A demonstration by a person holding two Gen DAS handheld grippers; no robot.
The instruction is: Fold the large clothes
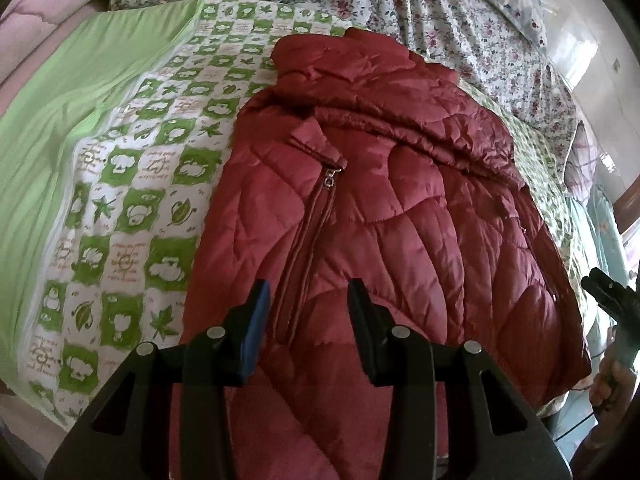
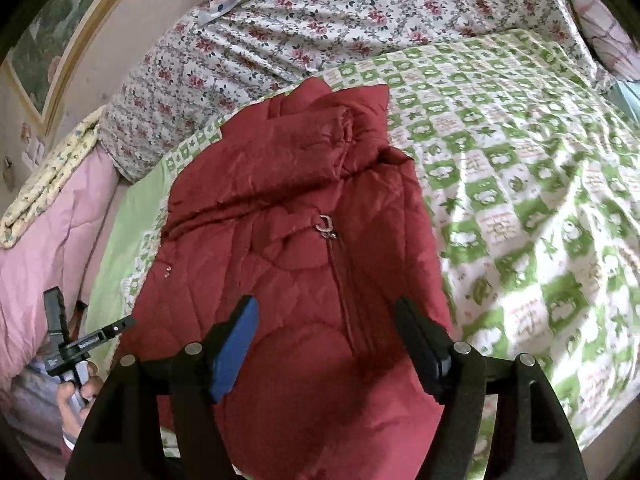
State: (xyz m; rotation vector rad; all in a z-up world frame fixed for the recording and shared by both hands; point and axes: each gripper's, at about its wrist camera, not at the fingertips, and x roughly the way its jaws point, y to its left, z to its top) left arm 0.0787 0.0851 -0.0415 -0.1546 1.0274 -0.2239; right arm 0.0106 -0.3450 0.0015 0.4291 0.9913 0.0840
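A big red puffy jacket (image 1: 380,208) lies flat on the bed, on a green and white checked blanket (image 1: 132,200). Its zipper is closed and the silver zipper pull (image 2: 325,226) sits near the collar. The left gripper (image 1: 308,312) hangs over the jacket, spread apart, holding nothing. The right gripper (image 2: 326,332) is spread wide above the jacket, also empty

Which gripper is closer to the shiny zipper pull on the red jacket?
Left, I think, but only just. Both the left gripper and right gripper hover below the zipper pull, jaws empty.
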